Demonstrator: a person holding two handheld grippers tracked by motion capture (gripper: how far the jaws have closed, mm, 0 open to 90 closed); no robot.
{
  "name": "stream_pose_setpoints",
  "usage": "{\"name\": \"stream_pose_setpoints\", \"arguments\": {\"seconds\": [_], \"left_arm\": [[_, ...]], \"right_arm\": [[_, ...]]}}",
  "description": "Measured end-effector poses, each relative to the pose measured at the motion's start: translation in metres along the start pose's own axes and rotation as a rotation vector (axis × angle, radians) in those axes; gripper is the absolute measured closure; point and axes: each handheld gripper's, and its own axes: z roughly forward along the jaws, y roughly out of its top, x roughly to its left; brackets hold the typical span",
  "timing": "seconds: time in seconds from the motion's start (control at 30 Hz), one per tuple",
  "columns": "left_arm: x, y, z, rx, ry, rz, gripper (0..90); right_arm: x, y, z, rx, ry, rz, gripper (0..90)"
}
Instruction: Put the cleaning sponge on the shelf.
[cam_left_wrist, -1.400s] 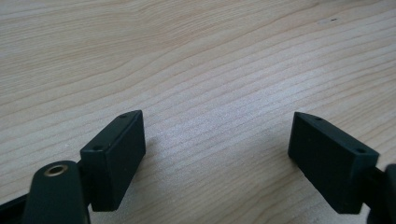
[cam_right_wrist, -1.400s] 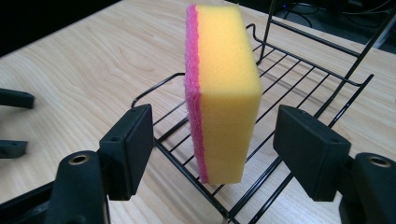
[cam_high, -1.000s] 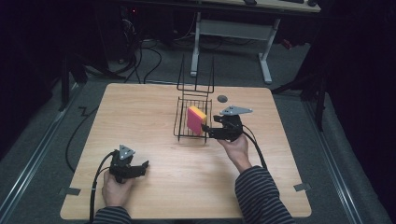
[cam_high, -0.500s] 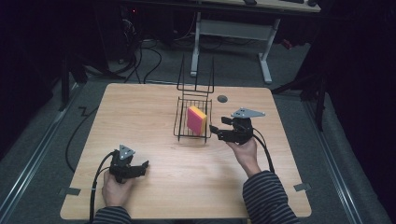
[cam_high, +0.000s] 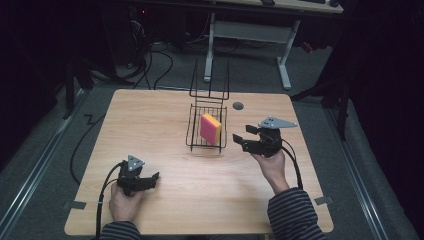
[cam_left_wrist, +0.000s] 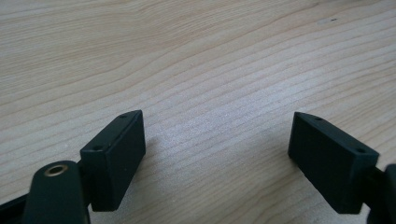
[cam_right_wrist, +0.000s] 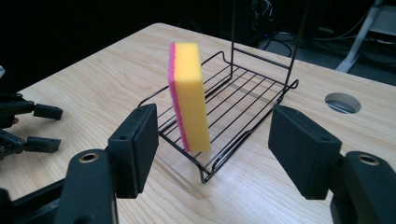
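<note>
A yellow sponge with a pink face (cam_high: 210, 128) (cam_right_wrist: 189, 93) stands upright on edge in a small black wire rack (cam_high: 192, 135) (cam_right_wrist: 243, 98) at the table's far middle. My right gripper (cam_high: 244, 136) (cam_right_wrist: 215, 126) hovers just right of the rack, pointing at it, open. Its jaws have just been closing a little with nothing between them; the sponge stands well beyond the pads. My left gripper (cam_high: 152, 181) (cam_left_wrist: 217, 135) rests on the bare wood near the front left, open and holding nothing. Its fingertips also show at the left edge of the right gripper view (cam_right_wrist: 44, 128).
The rack has a tall wire back (cam_high: 210, 80) rising at its far end. A round cable hole (cam_high: 238, 106) (cam_right_wrist: 343, 102) lies in the wooden table (cam_high: 165, 115) right of the rack. A white desk frame (cam_high: 250, 32) and cables stand on the floor beyond.
The right gripper has drawn back to the right, away from the rack, leaving the sponge standing inside it. The left gripper has stayed put.
</note>
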Motion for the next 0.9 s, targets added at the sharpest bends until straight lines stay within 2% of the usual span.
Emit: {"name": "stream_pose_setpoints", "arguments": {"seconds": [0.17,0.3,0.43,0.9], "left_arm": [[0.000,0.000,0.000,-0.001,-0.001,0.001,19.4],[0.000,0.000,0.000,-0.001,-0.001,0.002,19.4],[0.000,0.000,0.000,-0.001,-0.001,0.001,19.4],[0.000,0.000,0.000,-0.001,-0.001,0.002,19.4]], "right_arm": [[-0.003,-0.001,-0.011,0.007,-0.021,0.017,35.1],[-0.006,-0.006,-0.019,-0.011,-0.019,0.042,36.0],[-0.008,-0.009,-0.026,-0.019,-0.033,0.032,36.1],[-0.016,-0.024,-0.049,-0.044,-0.050,0.060,36.5]]}}
